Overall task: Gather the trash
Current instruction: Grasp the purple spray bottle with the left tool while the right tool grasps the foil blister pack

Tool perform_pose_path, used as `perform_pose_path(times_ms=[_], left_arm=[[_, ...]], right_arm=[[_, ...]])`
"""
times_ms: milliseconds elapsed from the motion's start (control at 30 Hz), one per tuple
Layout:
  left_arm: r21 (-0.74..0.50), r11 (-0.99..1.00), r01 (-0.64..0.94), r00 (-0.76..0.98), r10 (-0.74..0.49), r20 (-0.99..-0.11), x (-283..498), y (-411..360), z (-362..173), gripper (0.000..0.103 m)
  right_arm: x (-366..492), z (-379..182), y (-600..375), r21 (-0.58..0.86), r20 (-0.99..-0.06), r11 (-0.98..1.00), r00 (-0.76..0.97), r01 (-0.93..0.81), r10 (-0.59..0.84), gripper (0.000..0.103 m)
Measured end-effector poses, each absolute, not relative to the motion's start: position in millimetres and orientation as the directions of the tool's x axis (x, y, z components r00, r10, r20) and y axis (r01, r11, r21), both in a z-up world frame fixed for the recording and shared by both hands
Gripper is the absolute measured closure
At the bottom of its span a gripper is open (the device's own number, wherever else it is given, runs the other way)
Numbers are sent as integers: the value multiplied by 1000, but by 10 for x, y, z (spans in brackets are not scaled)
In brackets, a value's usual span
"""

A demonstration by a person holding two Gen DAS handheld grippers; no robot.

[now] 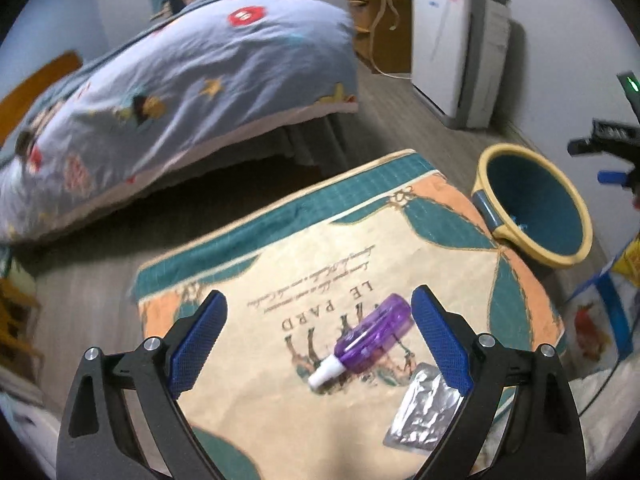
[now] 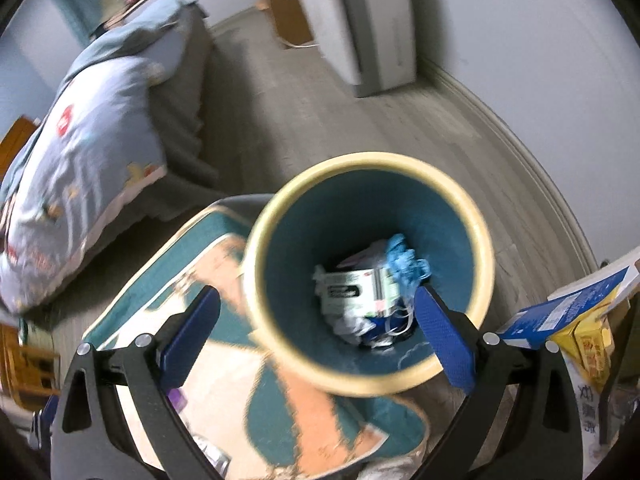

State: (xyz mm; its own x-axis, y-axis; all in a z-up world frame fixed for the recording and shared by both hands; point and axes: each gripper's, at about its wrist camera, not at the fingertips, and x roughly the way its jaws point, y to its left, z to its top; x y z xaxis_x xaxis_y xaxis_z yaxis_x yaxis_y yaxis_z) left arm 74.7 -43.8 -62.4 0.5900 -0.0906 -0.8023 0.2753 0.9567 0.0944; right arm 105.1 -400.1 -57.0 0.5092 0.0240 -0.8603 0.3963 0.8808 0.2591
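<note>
- Left gripper [image 1: 318, 342] is spread wide and empty; the purple bottle [image 1: 374, 334] lies between its fingers, the foil wrapper [image 1: 424, 412] by the right one.
- Right gripper [image 2: 316, 336], also wide and empty, hovers over the bin [image 2: 276, 344].
- Likely next: close on the bottle, then carry it binward.

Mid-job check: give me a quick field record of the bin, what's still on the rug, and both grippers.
bin: yellow-rimmed bin, on floor at rug's edge
bin contents: crumpled paper and blue scrap
rug: purple spray bottle lying down; silver foil wrapper beside it
left gripper: open, empty, above bottle
right gripper: open, empty, over bin
</note>
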Motion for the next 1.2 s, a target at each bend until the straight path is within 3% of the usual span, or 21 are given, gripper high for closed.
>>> perform_pose_path(times_ms=[233,567,833,1067,1133,1200], left_arm=[[58,972,227,607,-94,-789,706,-145,-564,10],[-50,982,180,639,-156,-753,684,171,-383,9],[-80,982,169,646,-172,-744,641,347,-335,9],[-127,980,155,641,-197,-742,682,444,-329,9],[-129,979,156,637,-200,-744,702,433,-337,9],[-134,978,160,631,-206,-748,726,413,-350,9]], right_arm=[[796,-635,-3111,308,-860,910,490,279,141,6],[302,-1593,-1802,231,-945,964,268,131,189,6],[183,-1983,-1513,285,-951,937,182,201,250,6],[310,-2021,-1282,148,-967,976,230,161,109,6],[319,-2039,-1147,23,-970,996,242,82,2,17],[306,-2019,-1091,-14,-962,1000,272,25,-20,26]])
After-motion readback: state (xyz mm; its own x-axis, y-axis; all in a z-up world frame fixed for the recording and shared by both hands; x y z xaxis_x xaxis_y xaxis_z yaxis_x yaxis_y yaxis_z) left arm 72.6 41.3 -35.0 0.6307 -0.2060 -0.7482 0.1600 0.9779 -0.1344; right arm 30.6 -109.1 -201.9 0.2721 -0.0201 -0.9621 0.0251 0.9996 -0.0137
